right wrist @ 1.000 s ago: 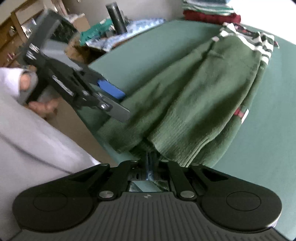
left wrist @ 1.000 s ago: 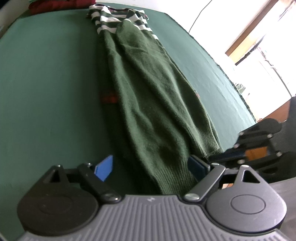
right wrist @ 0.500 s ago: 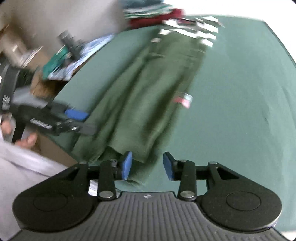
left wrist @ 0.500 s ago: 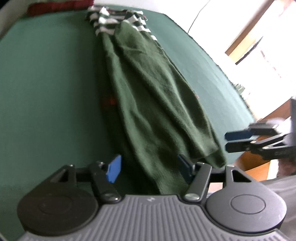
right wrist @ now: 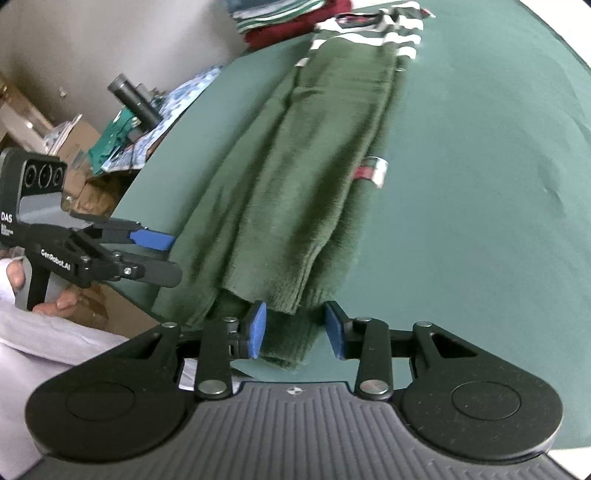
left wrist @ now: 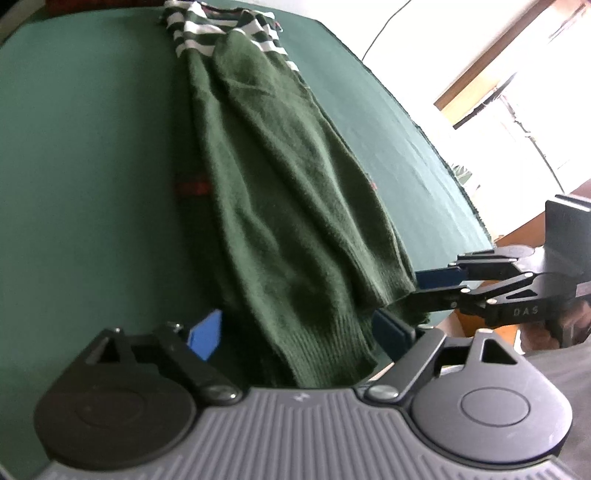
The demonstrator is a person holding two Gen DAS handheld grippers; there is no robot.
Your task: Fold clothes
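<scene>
While both jaws stand wide at the green sweater's [left wrist: 295, 206] near hem, left hand-held gripper [left wrist: 295, 334] and right hand-held gripper [right wrist: 295, 328]: best pinching all layers evenly on the worktop [right wrist: 480, 184].

the sweater's [left wrist: 295, 206] near hem slips behind the left gripper's [left wrist: 299, 334] body, and the stacked clothes [right wrist: 284, 18] are cropped up top.

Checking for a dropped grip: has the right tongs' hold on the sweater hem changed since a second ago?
Yes. The right tongs opened; the sweater hem lies loose between them.
</scene>
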